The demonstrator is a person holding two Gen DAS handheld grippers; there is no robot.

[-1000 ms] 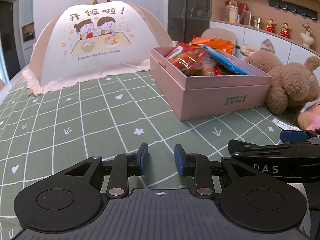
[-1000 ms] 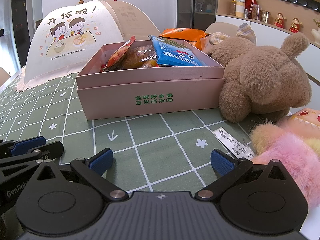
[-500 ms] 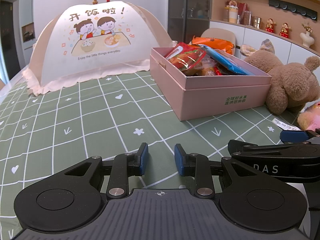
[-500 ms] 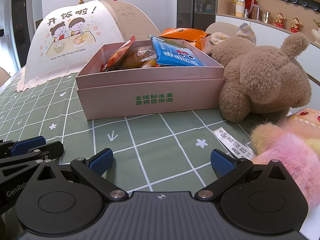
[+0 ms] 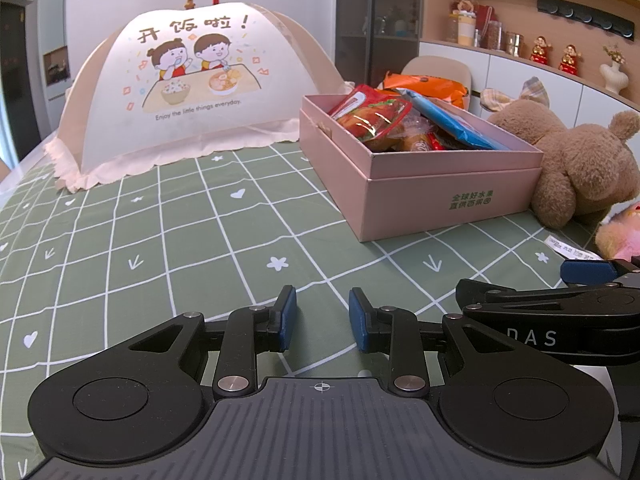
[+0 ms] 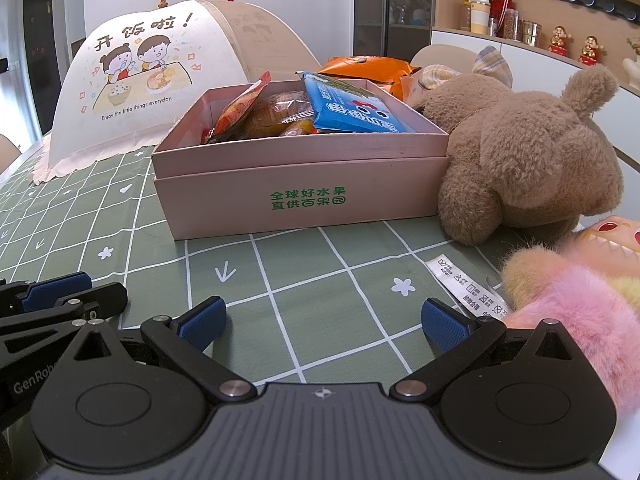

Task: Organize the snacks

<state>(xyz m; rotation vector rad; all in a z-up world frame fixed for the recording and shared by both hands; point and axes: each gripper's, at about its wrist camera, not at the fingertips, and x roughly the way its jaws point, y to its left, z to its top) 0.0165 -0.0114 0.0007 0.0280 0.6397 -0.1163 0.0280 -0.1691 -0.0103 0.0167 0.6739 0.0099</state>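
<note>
An open pink box [image 5: 452, 196] [image 6: 300, 204] stands on the green checked tablecloth, filled with snacks. Among them are a red packet [image 5: 372, 116], a blue packet [image 5: 452, 120] [image 6: 352, 110] and an orange-red packet [image 6: 236, 114]. An orange bag [image 5: 424, 84] [image 6: 368, 68] lies just behind the box. My left gripper [image 5: 322, 316] hovers low over the cloth, short of the box, its blue pads a small gap apart with nothing between them. My right gripper [image 6: 324, 322] stands wide open and empty in front of the box. The two grippers sit side by side.
A mesh food cover [image 5: 192, 92] with a cartoon print stands at the back left. A brown teddy bear [image 6: 520, 152] lies against the box's right side. A pink plush toy [image 6: 580, 292] with a white label lies close to my right finger. Shelves line the right wall.
</note>
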